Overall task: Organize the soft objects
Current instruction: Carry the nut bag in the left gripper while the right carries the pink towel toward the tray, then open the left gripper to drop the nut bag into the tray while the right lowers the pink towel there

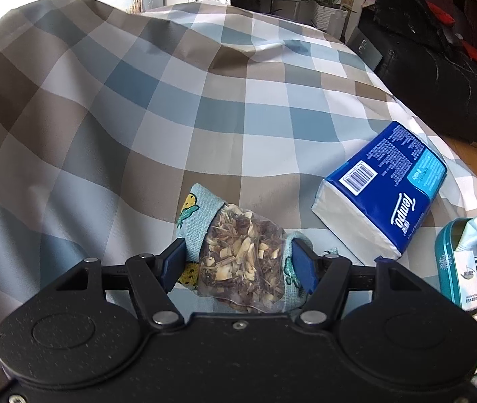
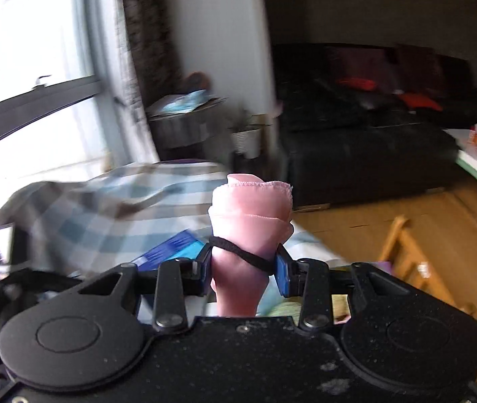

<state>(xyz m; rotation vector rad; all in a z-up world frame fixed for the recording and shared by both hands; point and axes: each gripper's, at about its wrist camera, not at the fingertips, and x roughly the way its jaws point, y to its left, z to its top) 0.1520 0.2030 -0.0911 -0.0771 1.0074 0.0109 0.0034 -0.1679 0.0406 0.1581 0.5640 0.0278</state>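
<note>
My left gripper (image 1: pixel 238 262) is shut on a herb sachet (image 1: pixel 243 258), a clear pouch of dried bits wrapped in light blue printed cloth, held just above the checked cloth (image 1: pixel 137 107). A blue Tempo tissue pack (image 1: pixel 383 191) lies on the cloth to the right of it. My right gripper (image 2: pixel 243 268) is shut on a rolled pink cloth (image 2: pixel 251 215) bound with a black elastic band, held upright in the air above the checked cloth (image 2: pixel 110 215). The tissue pack (image 2: pixel 171 248) shows partly behind the left finger.
A teal tin (image 1: pixel 456 265) with light cloth and small packets sits at the right edge of the left wrist view. A black sofa (image 2: pixel 372 134), a potted plant (image 2: pixel 246 137), a wooden floor and a wooden chair (image 2: pixel 406 252) lie beyond. The right wrist view is motion-blurred.
</note>
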